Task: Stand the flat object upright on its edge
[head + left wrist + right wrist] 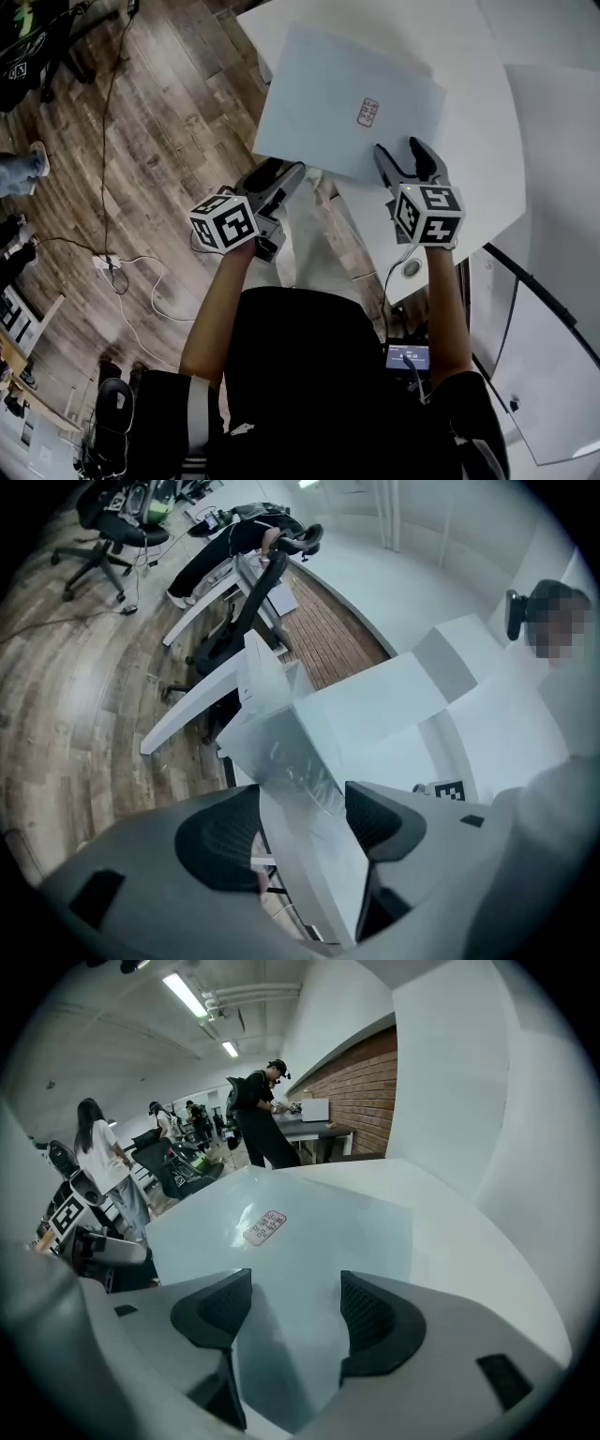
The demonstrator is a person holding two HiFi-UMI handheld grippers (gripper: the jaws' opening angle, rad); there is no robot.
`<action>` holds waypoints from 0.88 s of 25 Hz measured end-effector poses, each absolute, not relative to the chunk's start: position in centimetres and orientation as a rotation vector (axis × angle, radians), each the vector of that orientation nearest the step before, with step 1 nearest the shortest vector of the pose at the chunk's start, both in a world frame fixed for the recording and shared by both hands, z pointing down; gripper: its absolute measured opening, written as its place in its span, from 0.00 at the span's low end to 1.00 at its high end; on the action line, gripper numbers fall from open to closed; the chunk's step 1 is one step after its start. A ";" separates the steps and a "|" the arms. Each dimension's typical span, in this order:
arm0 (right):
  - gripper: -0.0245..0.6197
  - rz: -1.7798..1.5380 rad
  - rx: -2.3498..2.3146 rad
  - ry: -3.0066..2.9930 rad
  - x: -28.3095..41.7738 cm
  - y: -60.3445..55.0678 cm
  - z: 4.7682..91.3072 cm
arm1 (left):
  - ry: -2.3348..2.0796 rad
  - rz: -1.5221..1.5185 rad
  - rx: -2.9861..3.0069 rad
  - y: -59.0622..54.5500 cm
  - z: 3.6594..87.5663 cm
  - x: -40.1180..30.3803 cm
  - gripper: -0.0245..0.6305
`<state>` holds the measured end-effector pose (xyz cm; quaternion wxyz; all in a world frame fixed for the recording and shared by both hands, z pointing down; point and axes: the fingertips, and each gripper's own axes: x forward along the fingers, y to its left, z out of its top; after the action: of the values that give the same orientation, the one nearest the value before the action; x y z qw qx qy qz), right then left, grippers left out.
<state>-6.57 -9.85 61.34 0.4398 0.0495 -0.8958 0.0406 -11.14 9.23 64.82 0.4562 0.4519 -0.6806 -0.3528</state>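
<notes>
Straddling the sheet (347,103) at its seven-o'clock corner, my left gripper (289,173) stood wide open; my right gripper (400,150) gaped empty over its near long edge. It lay flat on the table (487,141), twelve o'clock from both.

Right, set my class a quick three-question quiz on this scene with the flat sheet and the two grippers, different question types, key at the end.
1. True or false: the pale blue sheet stands upright on its edge.
2. What is stuck on the sheet's top face? A) a pink-edged label B) a green magnet C) a black clip
3. Fill in: the left gripper has the sheet's edge between jaws that stand ____.
Key: 1 false, it lies on the white table; 2 A; 3 apart.
</notes>
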 end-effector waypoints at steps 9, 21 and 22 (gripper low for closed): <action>0.51 0.101 0.117 -2.231 -6.6 -9.9 61.4 | -1.617 -1.057 1.080 8.1 65.6 -11.9 0.52; 0.51 0.106 0.111 -2.236 -6.5 -9.8 61.3 | -1.542 -1.172 1.135 7.2 65.4 -12.2 0.52; 0.51 0.107 0.110 -2.236 -6.5 -9.8 61.3 | -1.544 -1.172 1.130 7.2 65.3 -12.2 0.52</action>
<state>-6.50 -9.81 61.27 0.4352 0.0444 -0.8982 0.0428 -12.18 7.24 65.32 0.4339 0.4537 -0.6201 -0.4705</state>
